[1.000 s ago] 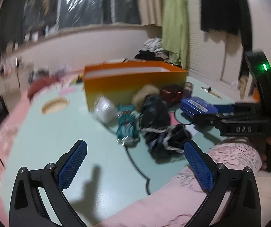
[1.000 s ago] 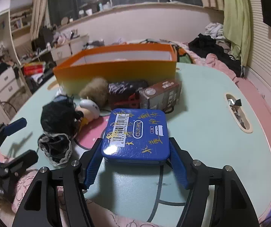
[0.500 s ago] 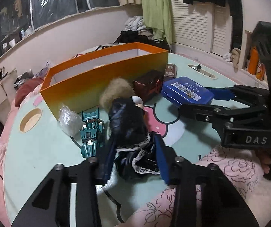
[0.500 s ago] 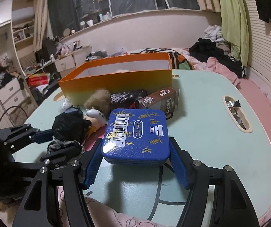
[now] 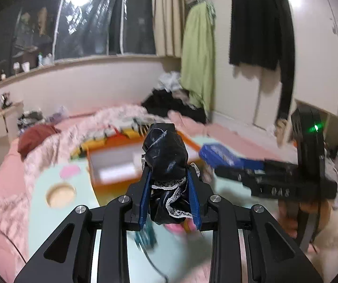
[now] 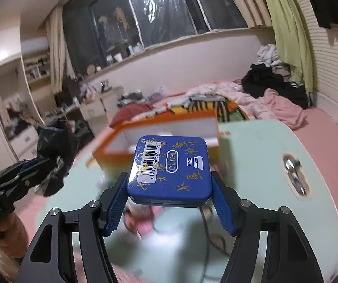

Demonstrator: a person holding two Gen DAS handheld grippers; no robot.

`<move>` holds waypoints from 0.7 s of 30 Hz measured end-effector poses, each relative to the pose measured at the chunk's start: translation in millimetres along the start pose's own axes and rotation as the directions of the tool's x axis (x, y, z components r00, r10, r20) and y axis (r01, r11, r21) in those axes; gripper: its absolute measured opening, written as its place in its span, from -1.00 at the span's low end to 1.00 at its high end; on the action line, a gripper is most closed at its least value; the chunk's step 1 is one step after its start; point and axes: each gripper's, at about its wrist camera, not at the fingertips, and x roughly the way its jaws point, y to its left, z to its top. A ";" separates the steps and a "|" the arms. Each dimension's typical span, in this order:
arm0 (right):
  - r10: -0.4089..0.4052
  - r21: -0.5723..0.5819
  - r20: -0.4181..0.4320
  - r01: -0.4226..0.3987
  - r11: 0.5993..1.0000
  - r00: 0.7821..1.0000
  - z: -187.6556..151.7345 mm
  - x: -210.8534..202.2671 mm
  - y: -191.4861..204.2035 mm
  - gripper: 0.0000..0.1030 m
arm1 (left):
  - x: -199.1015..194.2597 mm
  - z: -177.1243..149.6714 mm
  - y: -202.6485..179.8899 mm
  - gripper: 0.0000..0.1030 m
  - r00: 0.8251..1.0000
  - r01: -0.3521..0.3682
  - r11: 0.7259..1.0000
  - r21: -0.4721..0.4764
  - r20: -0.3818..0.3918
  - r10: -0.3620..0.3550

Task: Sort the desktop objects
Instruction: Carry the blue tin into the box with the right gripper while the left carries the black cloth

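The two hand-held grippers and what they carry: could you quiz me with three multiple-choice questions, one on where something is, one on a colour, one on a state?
1. Where is the orange box relative to the blue tin?
A. behind it, on the table
B. on top of it
C. inside it

2. What colour is the trim on the black bundle?
A. red
B. white
C. green

3. What is the state of the left gripper?
A. wide open, holding nothing
B. closed on the black bundle
C. lying on the table

Answers: 1 A, the box stands beyond the raised tin. 2 B, white lace edges the bundle. 3 B, both blue pads press the bundle, and the jaws have just been closing.
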 end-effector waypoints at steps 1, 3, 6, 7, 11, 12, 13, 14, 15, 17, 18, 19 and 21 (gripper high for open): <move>-0.009 -0.012 -0.001 0.009 1.000 1.000 10.8 6.9 2.8 0.30 | 7.4 9.8 1.0 -0.41 1.000 -0.014 1.000 -0.001 0.008 0.014; -0.023 -0.015 0.010 0.023 1.000 1.000 30.9 22.5 5.4 0.30 | 29.0 27.8 7.8 -0.41 0.999 -0.038 0.999 -0.018 0.005 0.038; -0.035 -0.002 -0.023 0.035 0.999 0.999 54.7 57.0 0.4 0.31 | 70.9 46.0 27.0 -0.11 0.996 -0.091 0.992 -0.088 -0.014 0.090; -0.042 0.008 -0.042 0.042 0.999 0.998 60.2 70.6 -2.6 0.31 | 86.5 47.9 36.1 0.18 0.994 -0.106 0.988 -0.113 -0.034 0.103; -0.081 0.061 -0.073 0.086 0.994 0.994 62.4 96.6 -12.7 0.33 | 113.4 29.9 57.6 0.35 0.986 -0.140 0.972 -0.192 -0.113 0.119; -0.072 0.072 -0.068 0.077 0.994 0.995 58.2 92.5 -12.3 0.36 | 110.8 22.4 57.0 0.35 0.987 -0.131 0.972 -0.194 -0.116 0.110; -0.061 0.077 -0.057 0.065 0.995 0.997 53.4 86.2 -10.7 0.41 | 105.1 16.3 55.3 0.36 0.988 -0.127 0.974 -0.188 -0.110 0.108; -0.059 0.072 -0.035 0.061 0.996 0.998 48.0 77.2 -8.2 0.52 | 96.6 9.8 52.3 0.37 0.988 -0.134 0.977 -0.168 -0.101 0.119; -0.065 0.060 -0.013 0.065 0.996 0.998 43.6 68.5 -5.4 0.59 | 90.4 5.0 46.3 0.43 0.987 -0.142 0.978 -0.151 -0.096 0.128; -0.066 0.024 0.010 0.066 0.998 0.998 31.9 50.4 2.1 0.65 | 76.1 -2.8 38.8 0.58 0.988 -0.141 0.982 -0.127 -0.088 0.131; -0.060 0.011 0.002 0.060 0.998 0.998 26.5 44.4 4.6 0.68 | 68.9 -7.4 34.4 0.59 0.988 -0.131 0.984 -0.119 -0.091 0.121; -0.048 -0.001 -0.021 0.048 0.999 0.999 17.9 36.5 7.3 0.69 | 61.9 -13.0 28.9 0.59 0.990 -0.112 0.988 -0.109 -0.103 0.101; -0.031 -0.011 -0.070 0.030 0.999 0.997 3.8 28.5 10.3 0.69 | 53.6 -23.7 20.1 0.59 0.988 -0.084 0.993 -0.081 -0.140 0.073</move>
